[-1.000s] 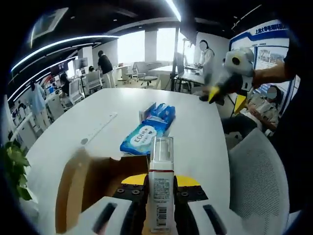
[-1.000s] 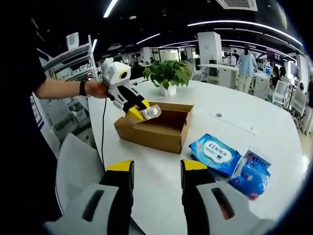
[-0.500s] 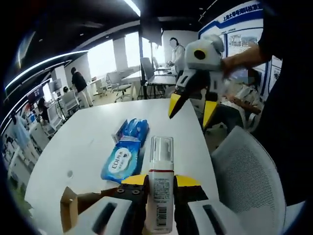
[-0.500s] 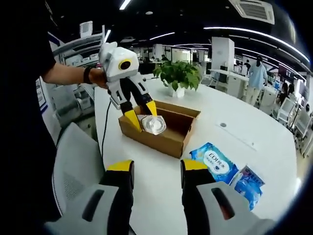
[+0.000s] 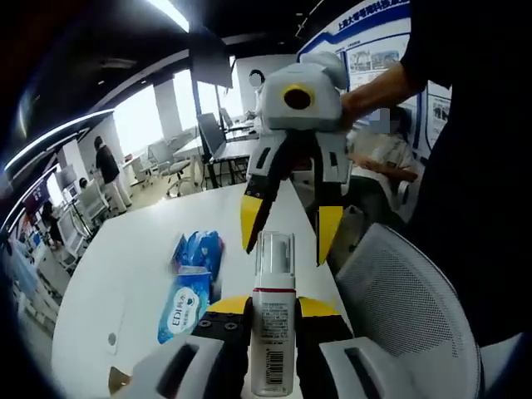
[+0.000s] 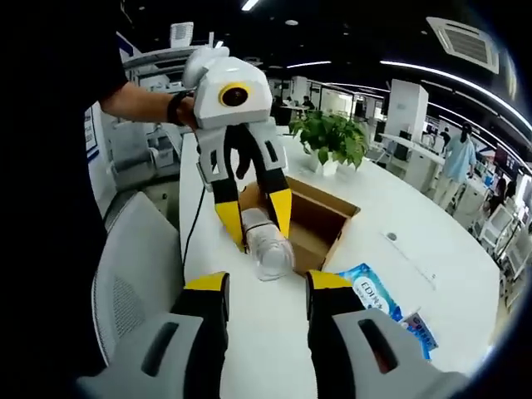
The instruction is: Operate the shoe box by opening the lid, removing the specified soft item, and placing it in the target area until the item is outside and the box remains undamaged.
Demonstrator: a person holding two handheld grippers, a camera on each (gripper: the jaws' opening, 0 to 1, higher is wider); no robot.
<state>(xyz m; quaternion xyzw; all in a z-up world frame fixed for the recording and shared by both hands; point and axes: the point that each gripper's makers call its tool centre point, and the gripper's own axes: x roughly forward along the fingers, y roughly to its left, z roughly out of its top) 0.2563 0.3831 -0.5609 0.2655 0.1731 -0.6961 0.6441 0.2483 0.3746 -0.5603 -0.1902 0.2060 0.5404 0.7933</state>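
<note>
Left claw (image 6: 249,218) with its bottle (image 6: 266,245) blocks the box (image 6: 320,224) mouth.

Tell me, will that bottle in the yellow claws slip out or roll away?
The bottle looks like smooth, hard plastic, so it may be slippery, though the left gripper clamps it on both sides. It is round and tall, so laid down it would probably roll, and standing it might tip.

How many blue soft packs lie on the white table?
2: the wipes pack near the open cardboard box, and a crinkled blue pack beyond it. More could be hidden inside the box.
</note>
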